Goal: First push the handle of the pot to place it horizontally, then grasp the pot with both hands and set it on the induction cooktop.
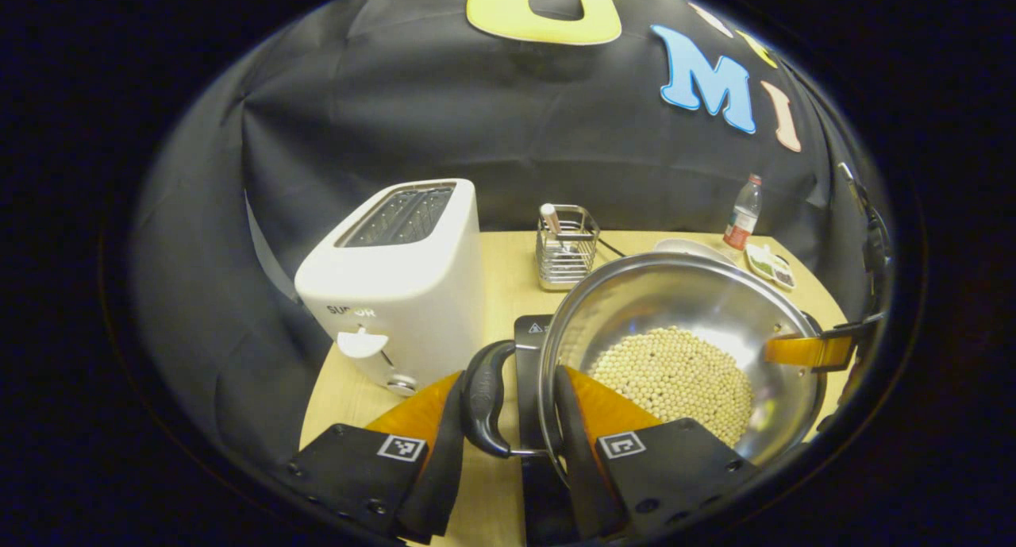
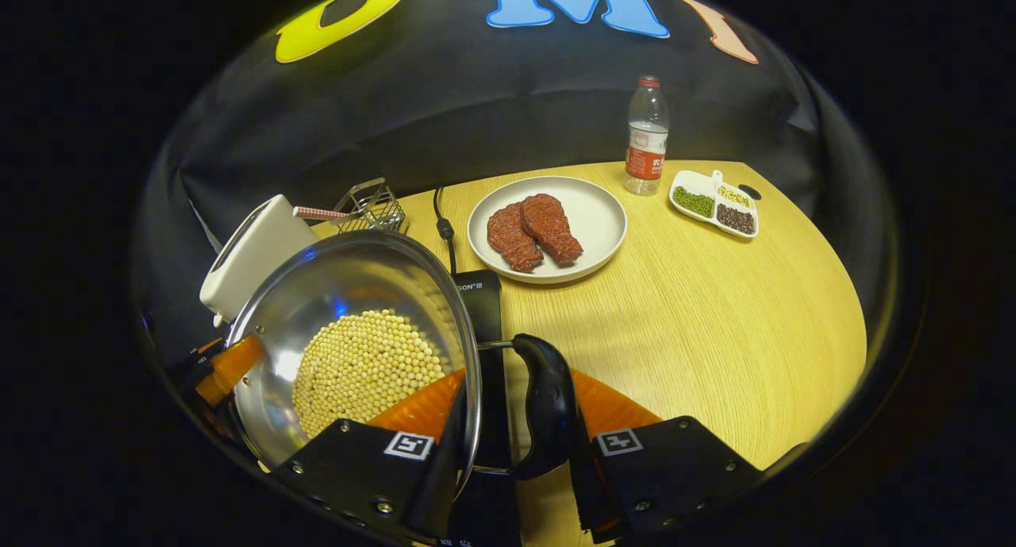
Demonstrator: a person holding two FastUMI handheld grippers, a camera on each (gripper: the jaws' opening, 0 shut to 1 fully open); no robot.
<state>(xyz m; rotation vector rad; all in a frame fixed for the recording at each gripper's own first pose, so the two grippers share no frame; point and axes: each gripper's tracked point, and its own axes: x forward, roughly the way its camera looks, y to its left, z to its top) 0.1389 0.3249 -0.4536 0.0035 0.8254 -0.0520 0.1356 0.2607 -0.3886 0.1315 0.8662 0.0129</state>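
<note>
The pot (image 1: 683, 356) of beans sits upright over the cooktop (image 2: 484, 309), handles out sideways. The left gripper (image 1: 508, 420) and right gripper (image 2: 516, 420) each clamp a handle and rim.

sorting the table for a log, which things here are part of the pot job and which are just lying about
Job: pot of beans, its side handles, induction cooktop, left gripper, right gripper.

Lying about: toaster, utensil rack, plate of meat, bottle, divided dish.
</note>
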